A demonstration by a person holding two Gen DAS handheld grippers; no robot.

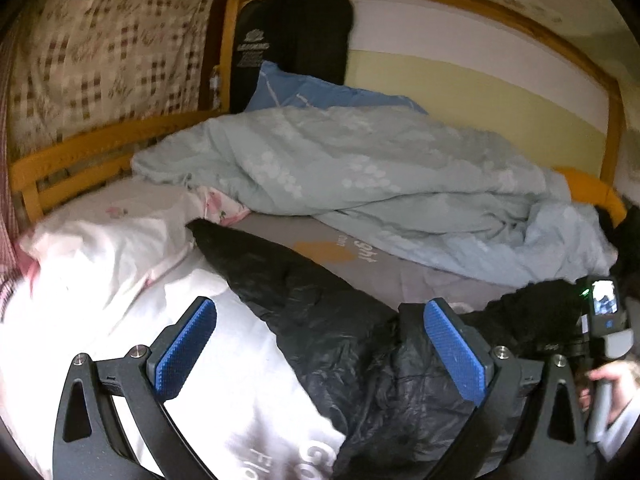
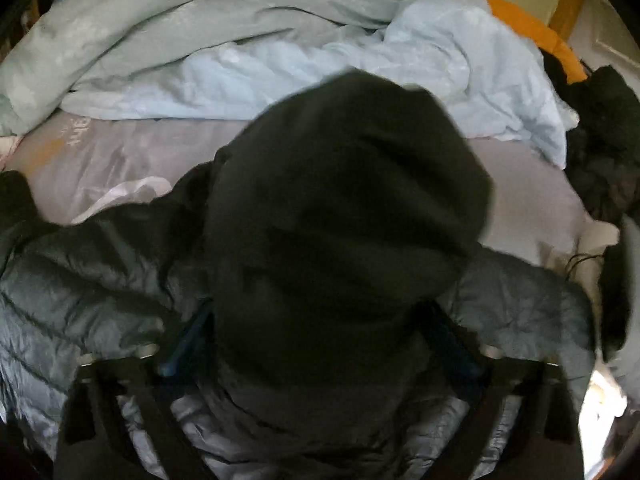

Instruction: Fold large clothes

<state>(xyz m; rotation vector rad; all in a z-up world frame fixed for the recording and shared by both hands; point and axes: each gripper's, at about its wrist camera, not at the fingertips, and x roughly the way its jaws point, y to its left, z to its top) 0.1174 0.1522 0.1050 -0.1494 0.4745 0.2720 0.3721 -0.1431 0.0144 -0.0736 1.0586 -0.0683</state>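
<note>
Left wrist view: a wooden-railed bed [image 1: 72, 152] against a cream wall, grey sheet [image 1: 360, 264] bearing partial letters "ght", pale blue duvet [image 1: 360, 168] bunched behind. The left gripper [image 1: 320, 344] stands wide above the black puffer jacket [image 1: 320, 320], gripping nothing. Only here: a white garment [image 1: 240, 380] with cut-off lettering. Right wrist view: the right gripper [image 2: 320, 344] has dark jacket fabric bunched between its fingers; whether they pinch it, I can't tell.

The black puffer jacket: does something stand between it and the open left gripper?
Nothing visible does. The left gripper is open directly over the black puffer jacket, which lies on the bed across a white garment.
</note>
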